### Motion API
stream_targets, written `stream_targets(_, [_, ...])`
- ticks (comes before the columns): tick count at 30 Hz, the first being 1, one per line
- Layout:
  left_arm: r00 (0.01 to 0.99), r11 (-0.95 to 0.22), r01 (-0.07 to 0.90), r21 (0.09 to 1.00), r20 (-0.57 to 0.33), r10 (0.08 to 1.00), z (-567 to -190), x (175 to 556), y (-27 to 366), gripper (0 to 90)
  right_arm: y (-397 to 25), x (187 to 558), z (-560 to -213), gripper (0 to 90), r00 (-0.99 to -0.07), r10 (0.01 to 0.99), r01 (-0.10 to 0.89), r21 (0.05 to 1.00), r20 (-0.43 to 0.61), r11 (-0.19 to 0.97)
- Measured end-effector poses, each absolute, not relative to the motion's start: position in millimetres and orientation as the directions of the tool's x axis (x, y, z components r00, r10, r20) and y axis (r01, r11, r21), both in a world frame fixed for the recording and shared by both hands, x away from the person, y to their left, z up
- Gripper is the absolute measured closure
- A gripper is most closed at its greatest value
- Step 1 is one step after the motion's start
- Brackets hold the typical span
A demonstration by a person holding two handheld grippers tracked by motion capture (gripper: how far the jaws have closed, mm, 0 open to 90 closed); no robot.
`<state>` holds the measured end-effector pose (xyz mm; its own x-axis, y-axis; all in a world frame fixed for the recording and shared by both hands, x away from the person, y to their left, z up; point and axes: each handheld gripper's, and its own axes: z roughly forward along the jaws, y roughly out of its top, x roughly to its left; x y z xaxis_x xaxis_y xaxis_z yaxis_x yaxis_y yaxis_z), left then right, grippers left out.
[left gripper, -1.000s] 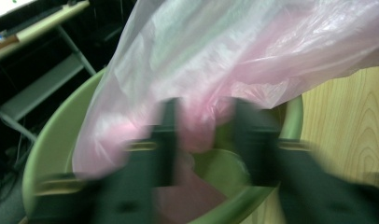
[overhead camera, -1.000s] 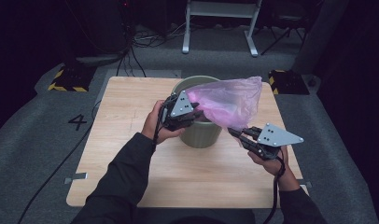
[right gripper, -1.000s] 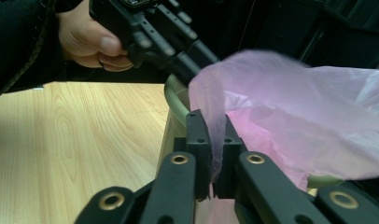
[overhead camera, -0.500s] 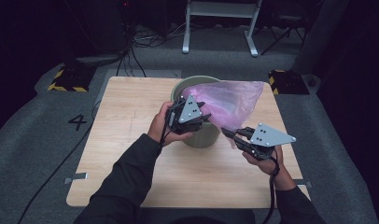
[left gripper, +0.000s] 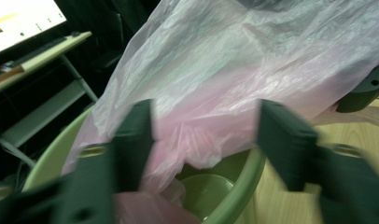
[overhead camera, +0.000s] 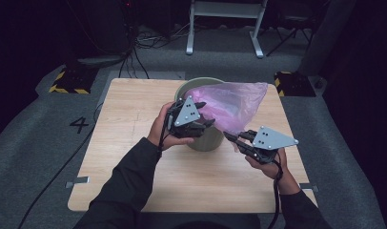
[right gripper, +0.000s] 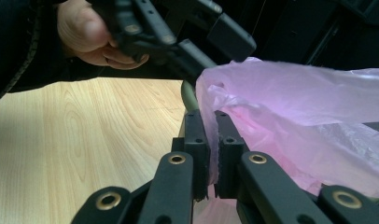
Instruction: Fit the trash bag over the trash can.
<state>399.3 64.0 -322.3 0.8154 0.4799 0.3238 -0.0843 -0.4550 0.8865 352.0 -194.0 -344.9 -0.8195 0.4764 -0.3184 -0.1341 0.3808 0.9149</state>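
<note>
Pink bag (right gripper: 290, 116) edge in right gripper (right gripper: 211, 140), left gripper (left gripper: 204, 140) agape

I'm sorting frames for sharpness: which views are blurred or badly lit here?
Left gripper view: its own black jaws smear with motion blur, open before the pink plastic bag and green bucket. Right gripper view: sharp, jaws shut on the bag's edge. High view: wooden table evenly lit, surroundings dark.

Pink bag (overhead camera: 229, 102) drapes across the green bin's (overhead camera: 203, 138) mouth.
</note>
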Motion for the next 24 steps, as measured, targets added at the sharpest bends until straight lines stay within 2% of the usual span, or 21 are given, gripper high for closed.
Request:
stream_targets(1, [0.818,-0.462,-0.096,0.882,0.334,0.469,-322.3,398.3,61.3,29.5,-194.3,352.0,-344.7,86.5,-0.819,0.477,-0.135,0.916,-0.319,0.379])
stream_targets(4, [0.834,-0.486,-0.098,0.868,0.338,0.436,-323.4,398.9,53.8,25.7,-194.4,350.9,-343.9,86.8,-0.823,0.476,-0.134,0.919,-0.312,0.371])
stream_targets(7, [0.831,-0.499,-0.089,0.862,0.34,0.44,-325.5,400.9,49.6,29.5,-194.5,348.7,-341.9,86.8,-0.827,0.466,-0.14,0.919,-0.313,0.369])
stream_targets(8, [0.83,-0.504,-0.087,0.859,0.342,0.44,-326.0,402.0,49.2,35.0,-194.6,347.6,-341.1,86.6,-0.826,0.467,-0.142,0.919,-0.315,0.368])
stream_targets(12, [0.831,-0.533,-0.093,0.841,0.36,0.424,-328.2,406.0,50.1,66.8,-195.2,343.9,-338.3,86.2,-0.829,0.46,-0.149,0.919,-0.317,0.364])
stream_targets(16, [0.828,-0.535,-0.104,0.838,0.371,0.421,-329.0,407.3,52.1,88.9,-195.2,342.8,-338.0,85.6,-0.831,0.457,-0.151,0.919,-0.318,0.365])
stream_targets(20, [0.819,-0.53,-0.101,0.842,0.372,0.436,-329.2,408.5,56.7,90.0,-196.3,342.3,-338.7,82.2,-0.829,0.461,-0.152,0.92,-0.318,0.362])
stream_targets(24, [0.818,-0.515,-0.099,0.852,0.364,0.445,-328.8,409.5,66.5,90.0,-202.6,340.0,-339.2,68.4,-0.816,0.486,-0.141,0.924,-0.311,0.355])
